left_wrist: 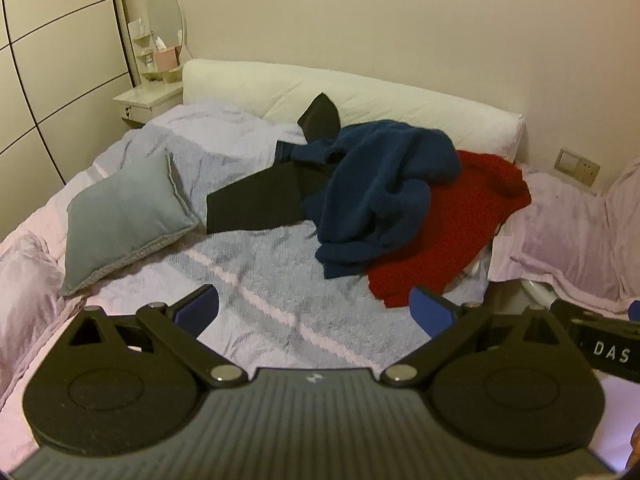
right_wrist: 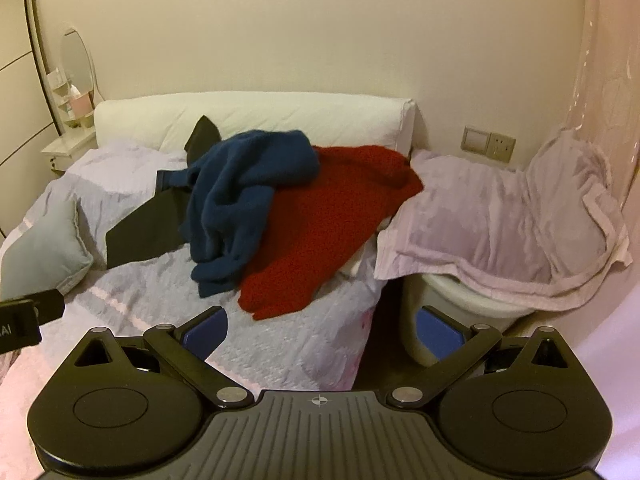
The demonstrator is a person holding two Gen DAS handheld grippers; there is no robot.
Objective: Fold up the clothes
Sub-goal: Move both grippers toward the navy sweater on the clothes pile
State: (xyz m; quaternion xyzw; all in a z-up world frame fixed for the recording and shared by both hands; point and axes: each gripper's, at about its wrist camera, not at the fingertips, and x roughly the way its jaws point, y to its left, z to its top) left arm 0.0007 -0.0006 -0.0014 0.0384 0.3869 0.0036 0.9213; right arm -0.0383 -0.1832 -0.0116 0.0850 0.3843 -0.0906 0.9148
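Observation:
A crumpled navy blue garment (left_wrist: 372,196) (right_wrist: 240,196) lies on the bed, draped over a red knitted garment (left_wrist: 444,228) (right_wrist: 320,232) to its right and a black garment (left_wrist: 260,204) (right_wrist: 148,232) to its left. My left gripper (left_wrist: 316,312) is open over the bedspread, short of the pile, with nothing between its blue pads. My right gripper (right_wrist: 320,330) is open too, hovering above the bed's right edge, nearer the red garment. Each gripper's body shows at the edge of the other's view.
A grey cushion (left_wrist: 124,212) (right_wrist: 44,248) lies at the left of the lilac bedspread (left_wrist: 256,284) (right_wrist: 280,340). A white headboard cushion (left_wrist: 360,100) backs the pile. A lilac sheet (right_wrist: 500,224) drapes over a white tub (right_wrist: 460,308) right of the bed. A nightstand (left_wrist: 148,98) stands far left.

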